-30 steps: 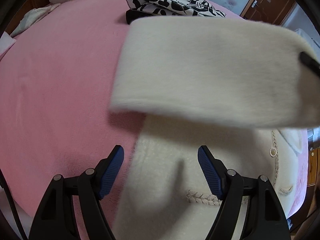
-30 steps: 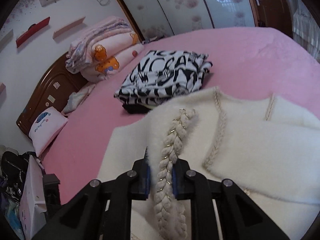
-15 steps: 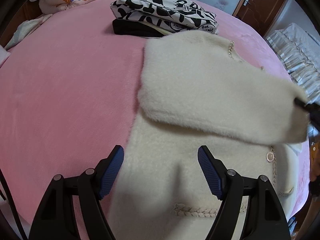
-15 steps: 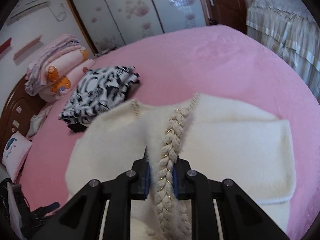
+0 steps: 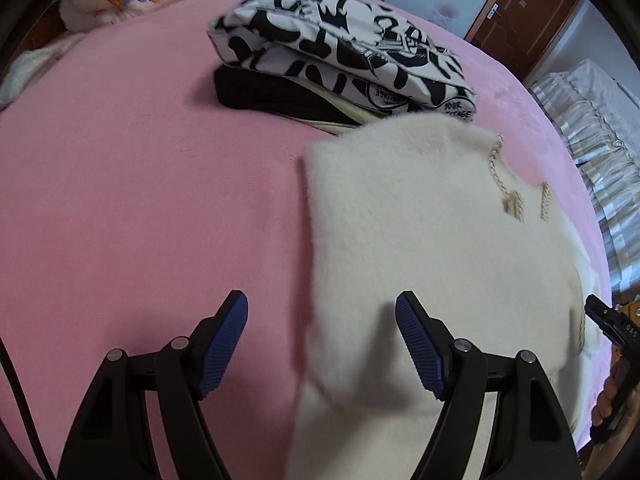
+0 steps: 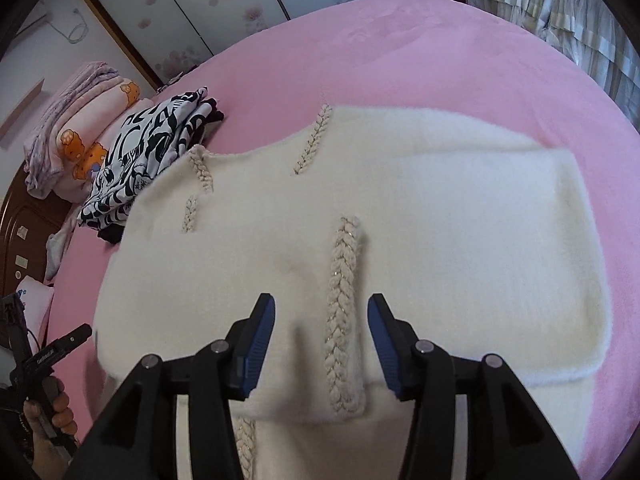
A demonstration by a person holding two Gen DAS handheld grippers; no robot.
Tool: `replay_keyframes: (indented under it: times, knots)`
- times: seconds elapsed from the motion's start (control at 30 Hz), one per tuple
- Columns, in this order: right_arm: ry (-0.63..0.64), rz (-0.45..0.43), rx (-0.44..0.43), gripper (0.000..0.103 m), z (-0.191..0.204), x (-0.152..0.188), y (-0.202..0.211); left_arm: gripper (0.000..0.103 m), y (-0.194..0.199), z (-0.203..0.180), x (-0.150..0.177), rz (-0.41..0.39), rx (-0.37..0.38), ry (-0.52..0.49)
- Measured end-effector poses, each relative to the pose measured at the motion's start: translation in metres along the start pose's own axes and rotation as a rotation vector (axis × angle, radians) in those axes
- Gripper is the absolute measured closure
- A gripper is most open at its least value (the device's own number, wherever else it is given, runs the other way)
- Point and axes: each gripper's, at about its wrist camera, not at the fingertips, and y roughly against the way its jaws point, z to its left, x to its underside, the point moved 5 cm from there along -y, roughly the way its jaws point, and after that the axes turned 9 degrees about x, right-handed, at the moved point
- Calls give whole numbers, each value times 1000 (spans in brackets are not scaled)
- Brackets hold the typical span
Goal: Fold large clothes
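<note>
Item: fluffy cream cardigan with braided trim [image 6: 440,216], lying folded on the pink fleece bedspread [image 5: 140,200]. My right tongs [image 6: 320,328] have just been opening, jaws apart, pads clear of the braid between them. My left tongs [image 5: 320,340] wide, empty, straddling its left edge. Folded black-and-white print garment [image 5: 340,60] touches the far corner; bare bedspread left and right

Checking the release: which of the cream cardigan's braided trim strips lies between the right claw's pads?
The longest braid, running down the folded-over flap straight toward the right claw; the shorter strips sit farther off near the neckline. The claw's jaws have just been opening, clear of it.
</note>
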Motion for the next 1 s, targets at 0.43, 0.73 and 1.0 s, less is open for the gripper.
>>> replay_keyframes:
  times: [0.43, 0.73, 1.0]
  knots:
    - [123, 6, 5, 86, 21, -8, -48, 82, -60, 5, -51, 56, 191, 98]
    - [123, -150, 105, 86, 22, -49, -42, 90, -50, -41, -74, -102, 20, -141]
    - [89, -23, 111, 62, 8, -36, -47, 52, -49, -19, -76, -27, 20, -22]
